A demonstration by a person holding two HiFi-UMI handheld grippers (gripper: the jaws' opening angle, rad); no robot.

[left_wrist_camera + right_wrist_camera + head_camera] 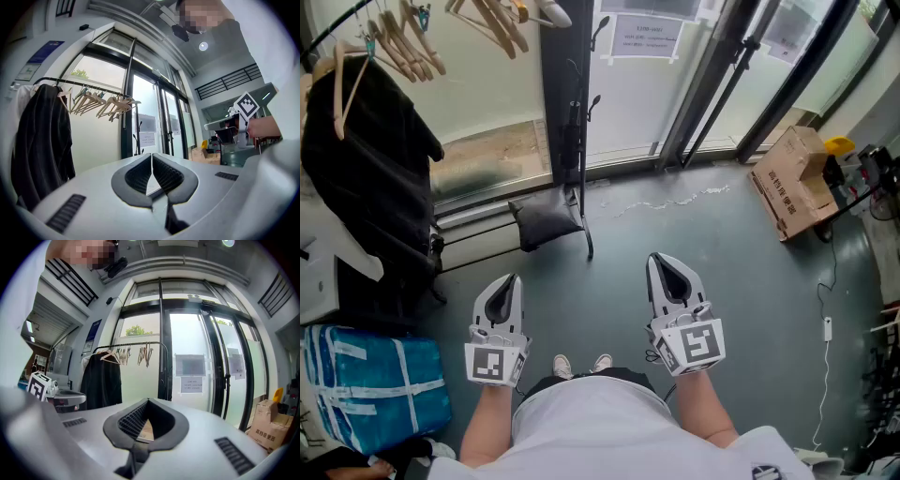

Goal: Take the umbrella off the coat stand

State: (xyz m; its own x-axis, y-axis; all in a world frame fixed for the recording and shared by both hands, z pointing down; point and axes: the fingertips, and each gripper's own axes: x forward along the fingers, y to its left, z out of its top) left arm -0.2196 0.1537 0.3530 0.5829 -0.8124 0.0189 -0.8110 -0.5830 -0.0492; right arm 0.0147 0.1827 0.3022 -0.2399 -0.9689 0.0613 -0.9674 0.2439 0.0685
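Nothing's grabbed yet. The left gripper [510, 281] and right gripper [662, 259] are both pinched shut and empty, held level. The umbrella [578, 159] hangs on the coat stand [595, 101], well ahead of both grippers and roughly between them. I'd open one gripper wide first and reach in high near the handle. Then lift straight up off the hook instead of yanking, or the stand could tip.

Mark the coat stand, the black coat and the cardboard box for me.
coat stand [586, 225]: head view, lower part of its pole.
black coat [370, 178]: head view, middle of the hanging cloth.
cardboard box [792, 178]: head view, its top face.
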